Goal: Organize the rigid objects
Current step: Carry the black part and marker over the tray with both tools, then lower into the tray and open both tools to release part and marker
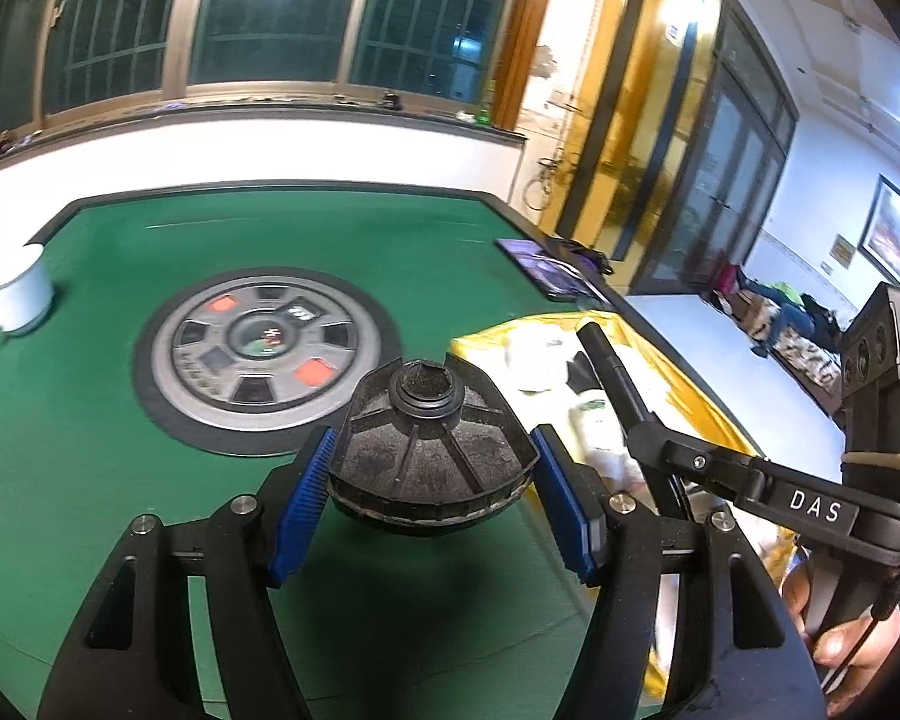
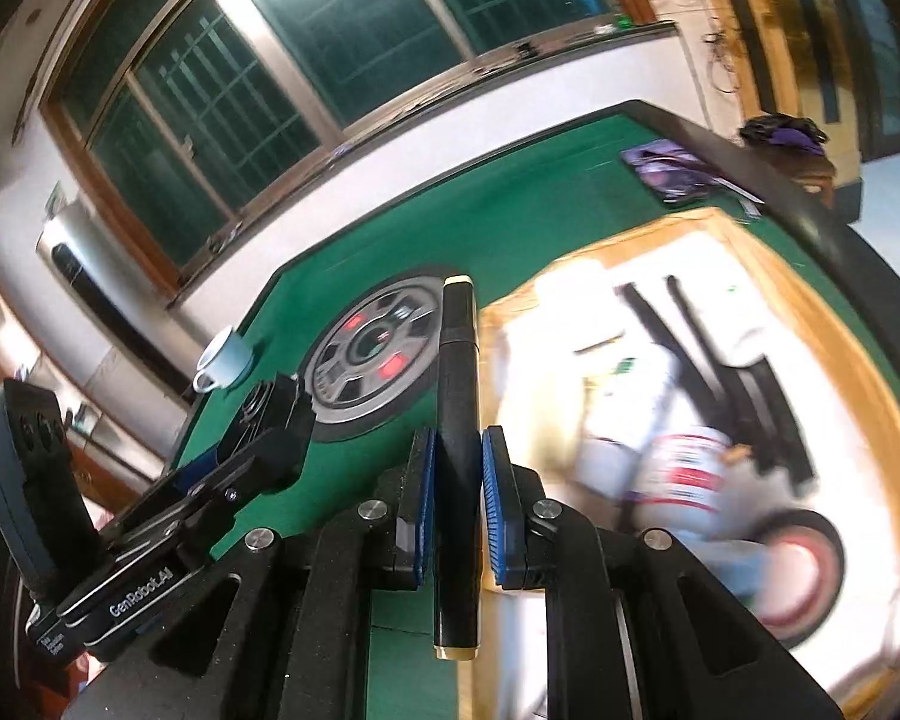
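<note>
My left gripper (image 1: 432,480) is shut on a black ribbed dome-shaped cap (image 1: 432,444), its blue pads (image 1: 309,498) pressing both sides. The cap hangs above the green table (image 1: 120,450). My right gripper (image 2: 457,480) is shut on a black marker pen (image 2: 457,372) with cream ends, which stands lengthwise between the pads. The left wrist view shows that marker (image 1: 609,369) at the right, over a yellow-rimmed box (image 1: 486,339). In the right wrist view the left gripper (image 2: 258,420) is at the left with the cap in it.
The yellow-rimmed box (image 2: 606,237) holds several blurred white and black items and a red-striped can. A white mug (image 1: 21,294) stands far left. A grey round panel (image 1: 264,354) sits mid-table. A dark phone (image 1: 543,270) lies near the far right edge.
</note>
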Demonstrator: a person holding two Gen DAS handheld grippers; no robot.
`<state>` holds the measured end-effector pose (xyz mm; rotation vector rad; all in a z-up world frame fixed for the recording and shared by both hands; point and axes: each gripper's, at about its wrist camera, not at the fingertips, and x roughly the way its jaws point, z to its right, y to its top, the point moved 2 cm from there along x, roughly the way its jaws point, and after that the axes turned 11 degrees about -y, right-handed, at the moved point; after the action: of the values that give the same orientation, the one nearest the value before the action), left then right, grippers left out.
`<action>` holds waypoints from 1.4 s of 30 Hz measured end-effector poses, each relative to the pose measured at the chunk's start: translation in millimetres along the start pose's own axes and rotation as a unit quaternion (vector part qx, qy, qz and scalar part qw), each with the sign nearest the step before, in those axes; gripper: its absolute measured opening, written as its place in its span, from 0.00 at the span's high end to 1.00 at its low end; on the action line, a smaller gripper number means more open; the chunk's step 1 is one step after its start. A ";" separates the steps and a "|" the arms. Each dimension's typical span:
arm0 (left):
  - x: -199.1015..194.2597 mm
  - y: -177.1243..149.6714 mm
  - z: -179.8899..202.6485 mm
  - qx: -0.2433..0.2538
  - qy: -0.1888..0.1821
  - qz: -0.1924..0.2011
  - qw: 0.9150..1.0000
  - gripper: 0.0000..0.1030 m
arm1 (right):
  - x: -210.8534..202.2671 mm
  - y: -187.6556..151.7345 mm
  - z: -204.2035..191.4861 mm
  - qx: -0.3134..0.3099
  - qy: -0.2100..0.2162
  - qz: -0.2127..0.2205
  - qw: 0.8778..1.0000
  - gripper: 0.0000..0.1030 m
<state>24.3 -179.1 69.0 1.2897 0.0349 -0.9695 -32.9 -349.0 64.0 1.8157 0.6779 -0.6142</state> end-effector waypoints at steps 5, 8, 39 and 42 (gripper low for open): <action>8.8 -1.6 32.7 0.014 -0.030 -0.008 0.999 0.38 | -22.0 0.4 31.7 0.020 -0.017 0.020 0.999 0.87; 15.5 -8.6 56.0 0.028 -0.047 -0.013 0.998 0.38 | -31.5 -0.6 53.5 0.033 -0.042 0.032 0.998 0.87; 45.3 -53.8 115.9 0.067 -0.070 -0.053 0.994 0.37 | -18.4 -19.3 92.2 0.021 -0.129 0.015 0.991 0.87; 47.5 -53.9 118.5 0.066 -0.072 -0.054 0.994 0.37 | -16.7 -19.1 91.8 0.016 -0.132 0.012 0.991 0.87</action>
<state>-36.3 -300.6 41.4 1.3471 -0.0727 -1.1728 -66.5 -432.9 34.2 1.7297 0.4678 -0.8359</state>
